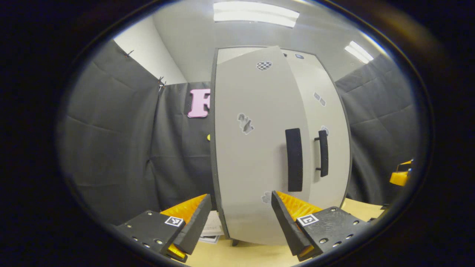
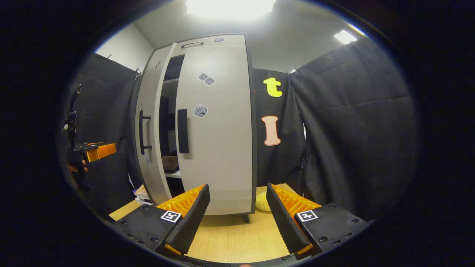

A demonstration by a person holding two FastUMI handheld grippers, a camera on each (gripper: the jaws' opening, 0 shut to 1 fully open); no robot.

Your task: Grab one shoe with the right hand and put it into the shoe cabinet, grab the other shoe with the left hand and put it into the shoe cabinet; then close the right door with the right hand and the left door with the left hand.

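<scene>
Your cabinet (image 2: pixel 207 126) stands on the desk (image 2: pixel 230 237), and no brand or readable writing shows on it; the doors carry small stickers too blurred to read, among them a checkered heart (image 1: pixel 264 65) high on the left door (image 1: pixel 256 148) and a cube-like one (image 2: pixel 200 111) on the right door (image 2: pixel 219 129). Square coded markers sit on the bodies of both your grippers.

From the right gripper view you see the right door closed and the left door ajar, leaving a dark gap between them. Through that gap shelves show, and a brown shoe (image 2: pixel 170 163) rests on a shelf inside. Whether a second shoe is there, you cannot tell. The left gripper view looks at the door's outer face, with both black handles side by side: the left handle (image 1: pixel 294 159) and the right handle (image 1: pixel 323 153).

Papers (image 1: pixel 212 228) lie on the desk just beside the cabinet's left foot, and a pale yellow thing (image 2: pixel 262 202) lies on the desk by its right foot.

Your left gripper (image 1: pixel 237 218) hangs close to the left door's face, jaws apart, gripping nothing. Your right gripper (image 2: pixel 237 211) sits back over the desk, jaws apart and empty. In the right gripper view the left gripper appears far to the left with a hand (image 2: pixel 76 167) on it.
</scene>
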